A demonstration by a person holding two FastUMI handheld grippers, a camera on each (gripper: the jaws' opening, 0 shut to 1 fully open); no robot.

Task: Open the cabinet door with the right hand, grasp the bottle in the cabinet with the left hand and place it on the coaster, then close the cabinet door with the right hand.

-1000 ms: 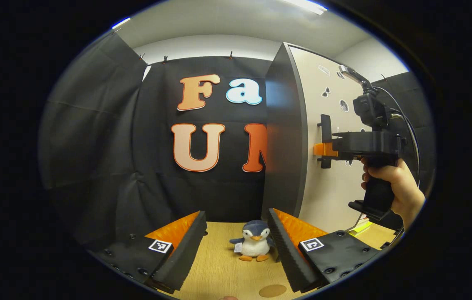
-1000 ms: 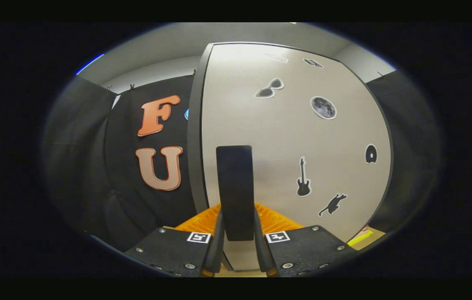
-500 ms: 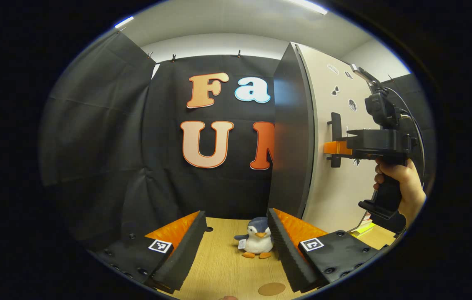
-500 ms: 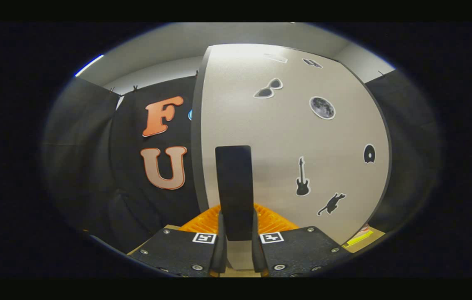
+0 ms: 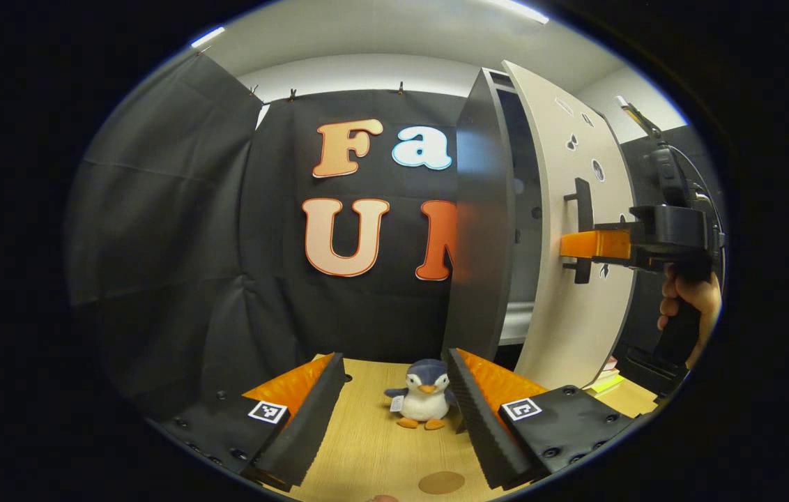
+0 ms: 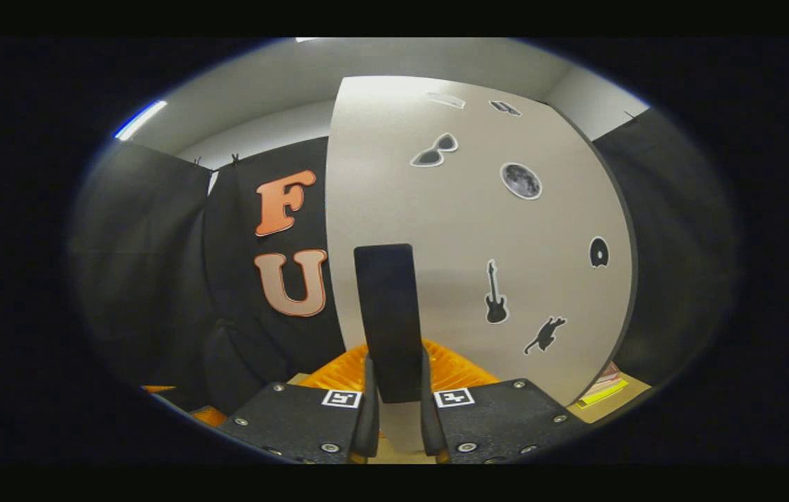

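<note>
The cabinet (image 5: pixel 481 230) stands at the right on the table, dark-sided, with a pale door (image 5: pixel 569 314) carrying small stickers. The door stands ajar, and a narrow gap shows a dim inside with a pale shelf (image 5: pixel 518 322). My right gripper (image 5: pixel 579 245), held by a hand (image 5: pixel 698 303), is shut on the door's dark vertical handle (image 5: pixel 583 209). In the right gripper view the handle (image 6: pixel 387 314) sits clamped between the fingers of the right gripper (image 6: pixel 394 394) against the door (image 6: pixel 478 230). My left gripper (image 5: pixel 394 357) hangs open over the table. A round brown coaster (image 5: pixel 441 482) lies below it.
A plush penguin (image 5: pixel 422 401) stands on the wooden table (image 5: pixel 366 453) between the left gripper's fingers, farther off. Flat yellow and pale things (image 5: pixel 603 382) lie stacked at the cabinet's foot, also seen as a stack (image 6: pixel 600 394) in the right gripper view.
The door has swung from shut to ajar, pulled by the right gripper on its handle. A gap into the cabinet now shows. The left gripper has barely moved.
</note>
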